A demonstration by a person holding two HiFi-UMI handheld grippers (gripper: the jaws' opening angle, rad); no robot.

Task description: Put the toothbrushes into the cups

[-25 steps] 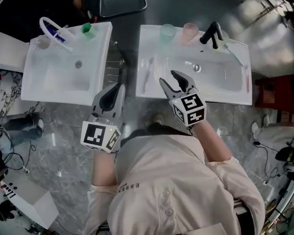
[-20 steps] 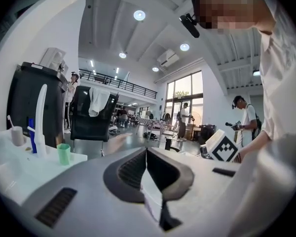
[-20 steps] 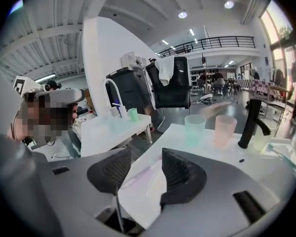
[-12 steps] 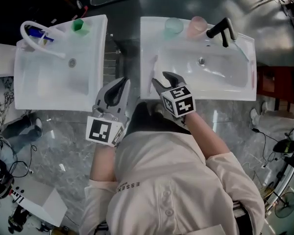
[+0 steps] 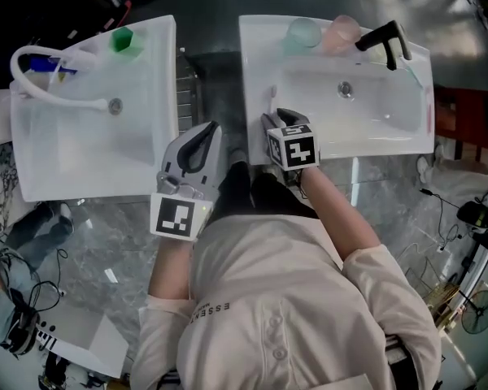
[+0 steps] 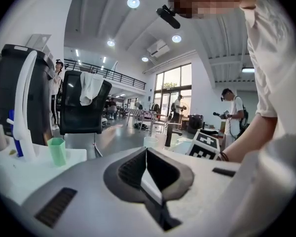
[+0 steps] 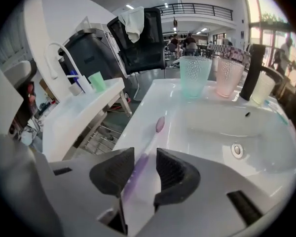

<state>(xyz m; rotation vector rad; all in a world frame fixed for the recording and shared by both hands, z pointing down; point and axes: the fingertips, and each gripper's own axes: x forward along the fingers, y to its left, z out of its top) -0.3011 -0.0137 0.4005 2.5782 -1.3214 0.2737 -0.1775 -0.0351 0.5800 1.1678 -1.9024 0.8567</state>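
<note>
Two white sinks stand side by side, a metal rack [image 5: 189, 96] between them. The right sink [image 5: 390, 146] has a black faucet [image 7: 250, 73] and round drain [image 5: 346, 89]; the left sink [image 5: 32, 181] has a white arched faucet [image 6: 22, 107]. A white cloth [image 6: 91, 88] drapes a black chair [image 6: 79, 115].

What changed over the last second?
The right gripper came down over the purple toothbrush on the left rim of the right-hand white sink. Its jaws have just been closing around the handle, not yet pinching it. The left gripper stays shut, empty. The teal cup and pink cup are unmoved.
</note>
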